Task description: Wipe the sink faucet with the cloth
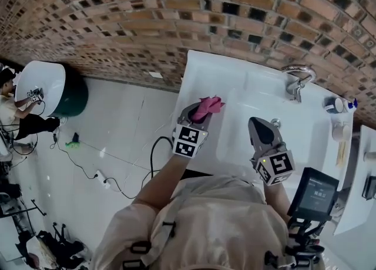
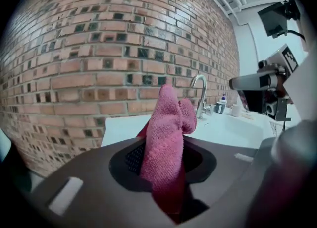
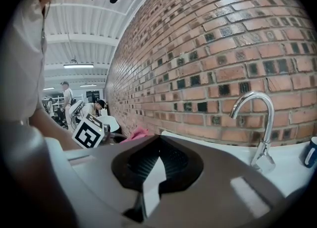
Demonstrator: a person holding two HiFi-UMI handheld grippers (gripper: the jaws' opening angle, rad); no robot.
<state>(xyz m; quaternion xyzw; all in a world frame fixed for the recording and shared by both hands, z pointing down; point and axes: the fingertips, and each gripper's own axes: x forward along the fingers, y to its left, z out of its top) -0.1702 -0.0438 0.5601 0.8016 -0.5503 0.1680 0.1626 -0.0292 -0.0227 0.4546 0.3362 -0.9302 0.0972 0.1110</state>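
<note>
Cloth (image 2: 166, 142): pink, fuzzy, crumpled terry

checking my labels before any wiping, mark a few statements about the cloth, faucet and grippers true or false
1. The pink terry cloth is clamped in the left gripper. True.
2. That cloth touches the curved chrome faucet. False: it is apart from it, over the left part of the white sink.
3. The right gripper holds a bottle. False: nothing is between its jaws.
4. A brick wall stands behind the sink. True.
</note>
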